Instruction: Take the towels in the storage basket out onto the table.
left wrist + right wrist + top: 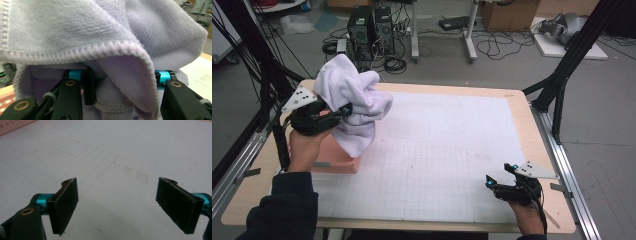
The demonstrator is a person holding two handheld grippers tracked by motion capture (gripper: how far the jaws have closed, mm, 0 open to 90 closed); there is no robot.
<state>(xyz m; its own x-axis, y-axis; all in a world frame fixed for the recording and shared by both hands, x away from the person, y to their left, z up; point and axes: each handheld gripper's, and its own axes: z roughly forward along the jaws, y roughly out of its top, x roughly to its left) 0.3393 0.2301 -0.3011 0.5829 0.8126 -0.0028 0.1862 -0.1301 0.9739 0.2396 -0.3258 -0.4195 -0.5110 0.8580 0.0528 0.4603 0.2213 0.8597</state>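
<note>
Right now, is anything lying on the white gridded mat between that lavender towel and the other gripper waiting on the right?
Nothing visible. The lavender terry towel hangs bunched in the left gripper above a pink plastic basket. From there to the right gripper, whose jaws stand open with nothing between them, the white gridded mat shows bare.

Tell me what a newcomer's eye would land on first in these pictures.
First the fluffy pale lilac towel, bunched up and lifted above the table's left side, gripped in the left hand-held gripper. Beneath it sits a salmon-pink plastic basket at the left edge of the white gridded mat. Far off at the near right corner, the right hand-held gripper rests with jaws wide apart and nothing between them.
</note>
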